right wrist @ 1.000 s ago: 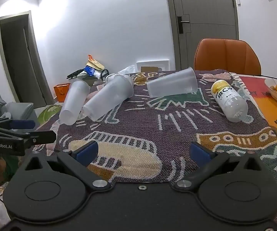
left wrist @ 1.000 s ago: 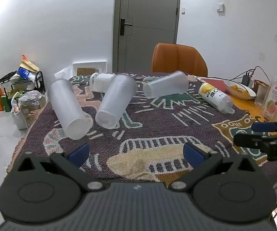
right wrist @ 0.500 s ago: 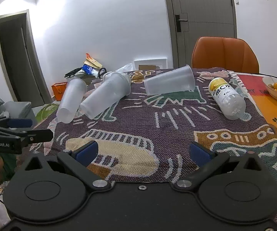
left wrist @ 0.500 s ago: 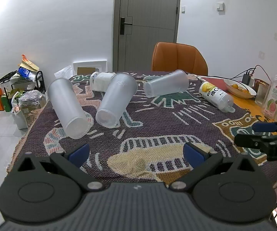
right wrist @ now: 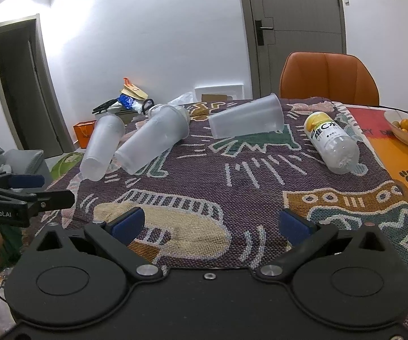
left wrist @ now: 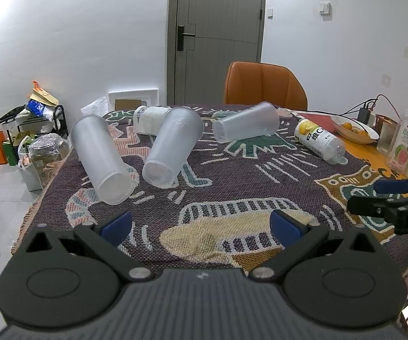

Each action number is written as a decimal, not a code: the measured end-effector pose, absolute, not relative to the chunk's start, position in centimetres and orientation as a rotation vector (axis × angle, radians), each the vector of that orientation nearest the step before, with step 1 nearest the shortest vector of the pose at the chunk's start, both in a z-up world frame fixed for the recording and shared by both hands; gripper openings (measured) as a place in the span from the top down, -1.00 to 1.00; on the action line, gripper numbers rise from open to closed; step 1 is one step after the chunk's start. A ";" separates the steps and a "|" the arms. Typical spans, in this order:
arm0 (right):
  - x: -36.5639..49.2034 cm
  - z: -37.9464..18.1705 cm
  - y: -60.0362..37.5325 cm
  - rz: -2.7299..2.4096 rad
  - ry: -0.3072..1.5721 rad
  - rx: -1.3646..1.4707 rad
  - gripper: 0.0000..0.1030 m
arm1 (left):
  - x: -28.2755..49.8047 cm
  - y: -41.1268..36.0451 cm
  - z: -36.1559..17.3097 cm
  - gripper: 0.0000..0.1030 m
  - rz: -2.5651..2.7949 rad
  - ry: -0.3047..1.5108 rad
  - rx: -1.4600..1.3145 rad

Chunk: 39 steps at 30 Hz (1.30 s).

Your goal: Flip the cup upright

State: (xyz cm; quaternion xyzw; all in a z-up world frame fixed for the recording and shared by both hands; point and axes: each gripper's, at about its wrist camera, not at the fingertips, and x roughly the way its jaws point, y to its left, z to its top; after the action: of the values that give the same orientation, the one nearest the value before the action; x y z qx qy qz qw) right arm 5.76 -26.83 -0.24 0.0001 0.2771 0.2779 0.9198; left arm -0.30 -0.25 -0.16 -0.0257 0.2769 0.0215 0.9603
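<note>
Three frosted plastic cups lie on their sides on the patterned cloth: a left one (left wrist: 102,158) (right wrist: 102,146), a middle one (left wrist: 172,144) (right wrist: 153,144) and a far one (left wrist: 246,126) (right wrist: 246,119). A fourth cup (left wrist: 150,115) lies behind the middle one. My left gripper (left wrist: 201,228) is open and empty above the near edge of the cloth, well short of the cups; it also shows at the left of the right wrist view (right wrist: 31,191). My right gripper (right wrist: 211,225) is open and empty, and shows at the right of the left wrist view (left wrist: 379,195).
A clear bottle with a yellow label (left wrist: 320,141) (right wrist: 331,144) lies on the cloth at the right. A bowl of oranges (left wrist: 354,130) (right wrist: 407,133), a pink-label bottle (left wrist: 406,138) and cables stand at the far right. An orange chair (left wrist: 264,87) stands behind the table.
Both grippers have risen and tilted slightly, so the cups sit a little lower in both views. No cup has moved. Both grippers stay open.
</note>
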 end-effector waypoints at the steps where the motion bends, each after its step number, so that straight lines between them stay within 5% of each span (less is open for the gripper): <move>1: 5.8 -0.2 -26.8 0.572 0.571 0.001 -1.00 | -0.3 -0.2 -0.2 -0.99 0.043 0.562 -0.052; 39: 5.9 -0.2 -26.6 0.567 0.572 0.000 -1.00 | -0.2 -0.4 0.2 -0.99 0.036 0.552 -0.042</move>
State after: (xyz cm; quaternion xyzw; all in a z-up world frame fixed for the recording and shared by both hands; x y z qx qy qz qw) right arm 5.87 -26.58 -0.23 0.0000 0.2782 0.2761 0.9200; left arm -0.19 -0.43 0.16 -0.0209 0.2725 0.0175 0.9618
